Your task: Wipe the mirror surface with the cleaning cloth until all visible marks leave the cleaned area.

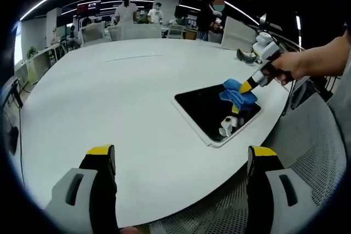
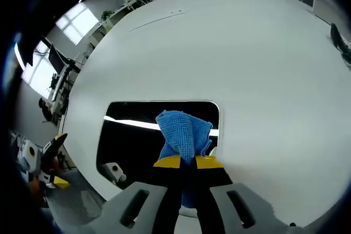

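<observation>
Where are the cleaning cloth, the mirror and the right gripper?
cleaning cloth [image 2: 184,132], right gripper view, middle of the blue fold.
mirror [image 1: 205,108], left gripper view, bare dark glass.
right gripper [image 1: 245,87], left gripper view, its jaw tips at the cloth.

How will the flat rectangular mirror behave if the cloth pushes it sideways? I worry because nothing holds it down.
The flat, white-framed rectangular mirror lies loose on the smooth white table, so it may slide under a sideways wipe. Its thin glass is probably stiff but fragile. The blue microfibre cloth in the right tool looks soft and should yield first.
</observation>
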A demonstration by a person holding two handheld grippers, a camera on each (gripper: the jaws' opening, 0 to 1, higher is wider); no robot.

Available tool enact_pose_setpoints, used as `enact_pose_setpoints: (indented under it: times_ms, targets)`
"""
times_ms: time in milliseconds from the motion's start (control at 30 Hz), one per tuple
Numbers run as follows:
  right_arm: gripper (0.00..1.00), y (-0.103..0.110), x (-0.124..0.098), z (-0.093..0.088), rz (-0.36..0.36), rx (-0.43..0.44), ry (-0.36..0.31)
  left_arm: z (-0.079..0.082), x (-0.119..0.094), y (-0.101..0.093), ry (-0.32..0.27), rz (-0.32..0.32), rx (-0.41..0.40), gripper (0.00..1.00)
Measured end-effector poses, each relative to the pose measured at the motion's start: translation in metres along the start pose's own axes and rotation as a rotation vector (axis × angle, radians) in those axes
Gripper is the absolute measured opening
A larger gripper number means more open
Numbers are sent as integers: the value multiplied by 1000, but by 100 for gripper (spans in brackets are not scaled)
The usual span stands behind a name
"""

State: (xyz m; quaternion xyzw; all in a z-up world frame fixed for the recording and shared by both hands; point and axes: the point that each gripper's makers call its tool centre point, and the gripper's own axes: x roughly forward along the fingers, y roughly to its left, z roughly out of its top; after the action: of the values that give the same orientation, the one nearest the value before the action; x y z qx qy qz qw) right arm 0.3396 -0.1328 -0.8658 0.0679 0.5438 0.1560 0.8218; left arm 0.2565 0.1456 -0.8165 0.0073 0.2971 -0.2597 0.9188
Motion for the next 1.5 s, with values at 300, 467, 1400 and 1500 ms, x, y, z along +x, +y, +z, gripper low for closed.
enact_pose_setpoints:
  times_ms: [300, 467, 1400, 1500]
  targets:
    - [1, -13, -5, -2, -31, -1, -2, 1, 1, 0, -5, 0, 4, 99]
    - [1, -16, -6, -3, -41, -4, 0, 0, 0, 0, -5, -1, 4, 99]
    - [1, -20, -10, -12, -51, 17, -8, 0, 1, -1, 1, 1, 9, 99]
    - [1, -19, -12, -16, -39, 39, -10, -1, 1, -1, 3, -1, 7, 99]
